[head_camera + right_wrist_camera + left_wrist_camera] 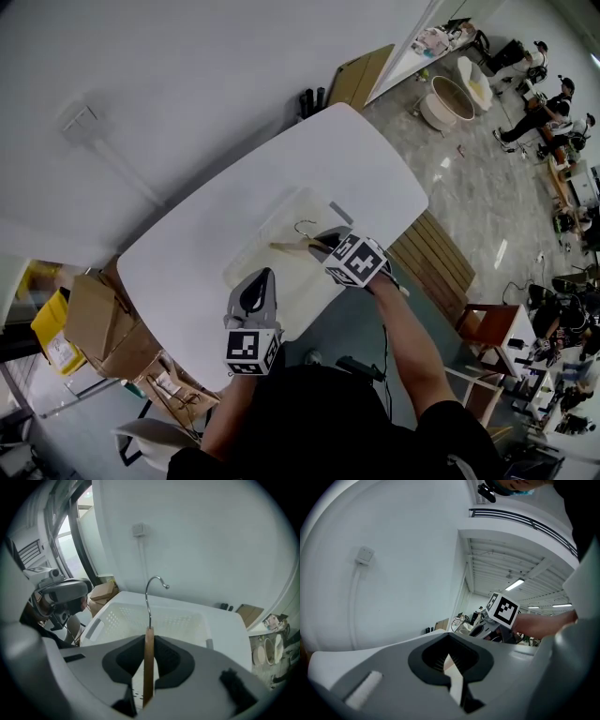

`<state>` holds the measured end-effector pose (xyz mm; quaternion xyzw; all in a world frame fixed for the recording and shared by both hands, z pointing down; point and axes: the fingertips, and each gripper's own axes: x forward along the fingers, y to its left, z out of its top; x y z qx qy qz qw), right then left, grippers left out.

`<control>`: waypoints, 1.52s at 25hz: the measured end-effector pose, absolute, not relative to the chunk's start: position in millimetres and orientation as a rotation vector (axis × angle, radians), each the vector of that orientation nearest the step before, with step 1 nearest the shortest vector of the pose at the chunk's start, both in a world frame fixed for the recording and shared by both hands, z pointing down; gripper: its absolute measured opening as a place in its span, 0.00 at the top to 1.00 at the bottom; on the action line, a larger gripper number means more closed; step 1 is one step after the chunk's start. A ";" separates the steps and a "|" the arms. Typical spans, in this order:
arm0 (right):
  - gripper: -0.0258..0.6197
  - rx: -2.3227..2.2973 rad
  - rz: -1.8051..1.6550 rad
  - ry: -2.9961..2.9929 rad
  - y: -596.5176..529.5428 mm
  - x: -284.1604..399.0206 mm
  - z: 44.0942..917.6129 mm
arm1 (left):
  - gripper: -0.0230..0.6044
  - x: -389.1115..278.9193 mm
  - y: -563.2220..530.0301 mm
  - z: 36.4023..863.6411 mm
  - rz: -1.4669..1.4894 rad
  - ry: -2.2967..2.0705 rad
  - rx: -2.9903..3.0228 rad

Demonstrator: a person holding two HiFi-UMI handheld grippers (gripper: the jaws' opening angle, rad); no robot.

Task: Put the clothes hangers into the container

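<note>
A wooden clothes hanger [292, 247] with a metal hook [149, 595] is pinched by its narrow wooden bar [148, 656] in my right gripper [148, 670], hook pointing up. It hangs over the near side of the white perforated container [270, 219] on the white table [206, 225]. In the right gripper view the container [117, 617] lies just beyond the jaws. My left gripper [263, 278] hovers at the table's near edge, left of the right gripper [330, 246]. The left gripper [453, 670] shows a narrow gap with nothing in it.
Cardboard boxes [103, 323] and a yellow bin [52, 328] stand on the floor left of the table. A slatted wooden pallet [436, 258] lies to its right. People sit at desks far at the upper right [544, 103]. A plain wall runs behind the table.
</note>
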<state>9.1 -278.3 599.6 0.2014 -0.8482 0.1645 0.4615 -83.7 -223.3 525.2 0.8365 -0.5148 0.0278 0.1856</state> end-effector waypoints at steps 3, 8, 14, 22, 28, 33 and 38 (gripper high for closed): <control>0.86 0.480 0.411 -2.082 -279.9 5.6 604.0 | 0.96 -85.5 -223.5 526.6 0.079 -1.450 2.353; 0.86 0.463 0.417 -2.075 -283.5 -0.5 611.9 | 0.96 -89.9 -225.9 531.0 0.083 -1.457 2.340; 0.86 0.453 0.433 -2.073 -290.7 -2.8 618.5 | 0.96 -90.9 -229.4 533.3 0.088 -1.456 2.334; 0.86 0.445 0.426 -2.073 -300.3 -2.8 621.6 | 0.96 -90.2 -234.4 533.3 0.094 -1.455 2.333; 0.86 0.445 0.416 -2.063 -303.8 0.4 622.6 | 0.96 -89.6 -233.9 533.6 0.096 -1.458 2.333; 0.86 0.444 0.413 -2.057 -305.0 -0.9 624.5 | 0.96 -93.0 -234.9 531.9 0.090 -1.463 2.335; 0.80 0.433 0.399 -2.055 -302.0 1.0 626.4 | 0.96 -91.4 -233.2 530.0 0.084 -1.459 2.339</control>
